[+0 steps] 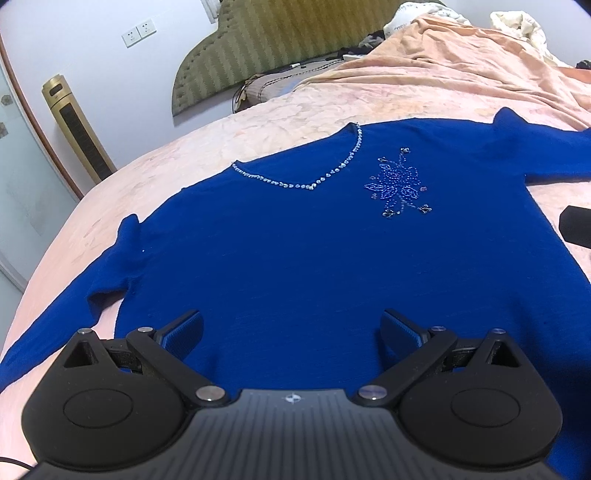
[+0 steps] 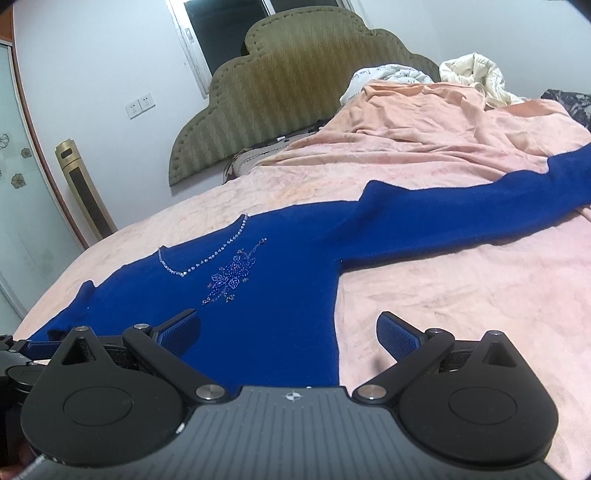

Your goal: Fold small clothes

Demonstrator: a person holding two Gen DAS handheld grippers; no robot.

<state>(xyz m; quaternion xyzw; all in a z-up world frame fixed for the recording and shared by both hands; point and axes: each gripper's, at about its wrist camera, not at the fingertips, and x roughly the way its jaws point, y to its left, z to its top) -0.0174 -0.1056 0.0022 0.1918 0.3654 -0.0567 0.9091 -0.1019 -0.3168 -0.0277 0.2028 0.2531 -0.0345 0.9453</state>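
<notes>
Blue sweater (image 1: 295, 258): long-sleeved knit, lying flat and face up on the bed (image 1: 295, 110), spread over its pink blanket (image 2: 461, 295). Neckline trimmed with a row of rhinestones (image 1: 317, 181); beaded flower motif (image 1: 400, 182) on the chest just beside the neckline. One sleeve (image 2: 461, 210) stretches out from the sweater body toward the rumpled end of the blanket; the other sleeve (image 1: 55, 332) runs out on the opposite side toward the bed's edge. Left gripper (image 1: 291, 328): held over the lower body of the sweater, fingers spread wide apart, nothing between them. Right gripper (image 2: 288, 328): held over the sweater's side hem, fingers likewise spread and empty, one finger above blue knit, the other above pink blanket. Beyond the sweater: olive padded headboard (image 2: 288, 85) against the wall, a heap of white bedding (image 2: 472, 77) past the blanket, a gold tower fan (image 1: 77, 129) standing off the bed, and wall sockets (image 1: 138, 32) above the fan.
</notes>
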